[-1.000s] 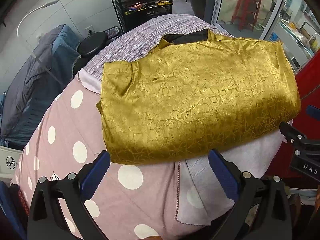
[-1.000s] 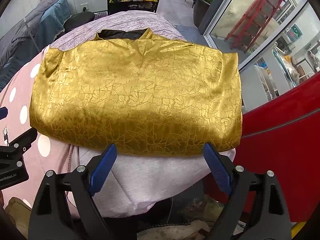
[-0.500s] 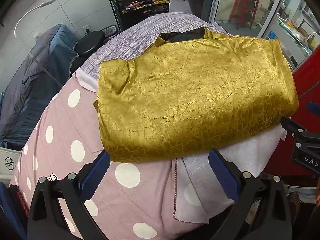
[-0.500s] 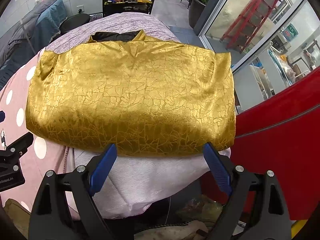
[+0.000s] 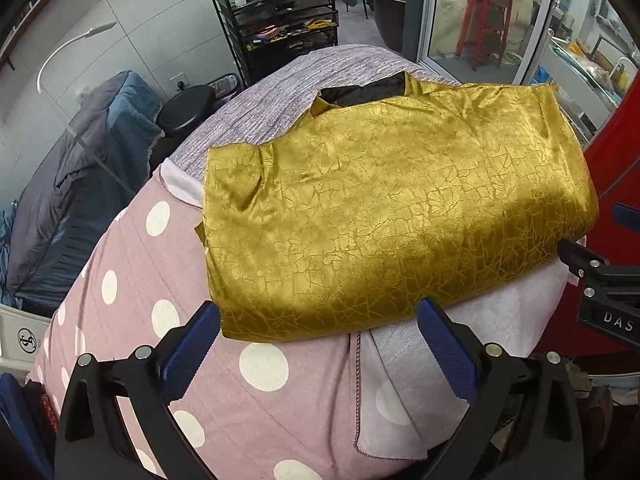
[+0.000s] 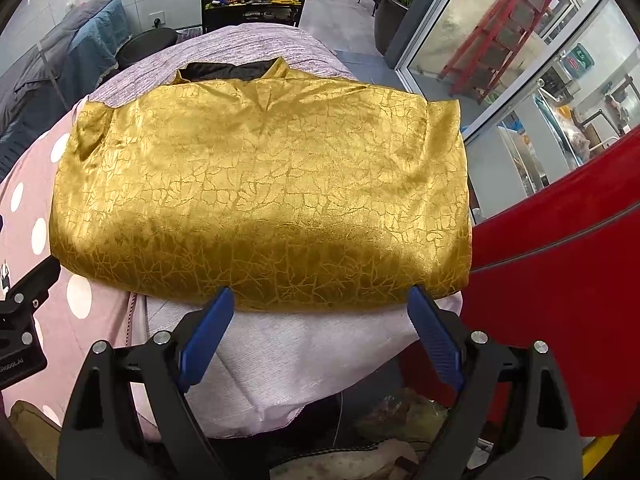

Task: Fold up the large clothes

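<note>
A shiny gold garment (image 5: 392, 208) (image 6: 264, 196) lies folded into a wide rectangle on the bed, its dark inner collar showing at the far edge. My left gripper (image 5: 318, 318) hovers open over the garment's near left edge, nothing between its blue pads. My right gripper (image 6: 320, 306) is open too, its fingers spread just short of the near right edge of the gold cloth. Part of the right gripper's black body (image 5: 600, 280) shows at the right in the left wrist view, and the left one's body (image 6: 24, 320) at the left in the right wrist view.
The garment rests on a pink polka-dot bedcover (image 5: 160, 320) with a pale folded-back flap (image 6: 304, 352) and a mauve blanket (image 5: 304, 84) beyond. A red panel (image 6: 560, 256) stands close on the right. A black shelf cart (image 5: 280, 24), a dark stool (image 5: 188, 108) and a blue-grey covered couch (image 5: 72, 184) stand behind.
Both views have crept a little toward the garment's near edge. The cloth and both grippers' jaws look the same.
</note>
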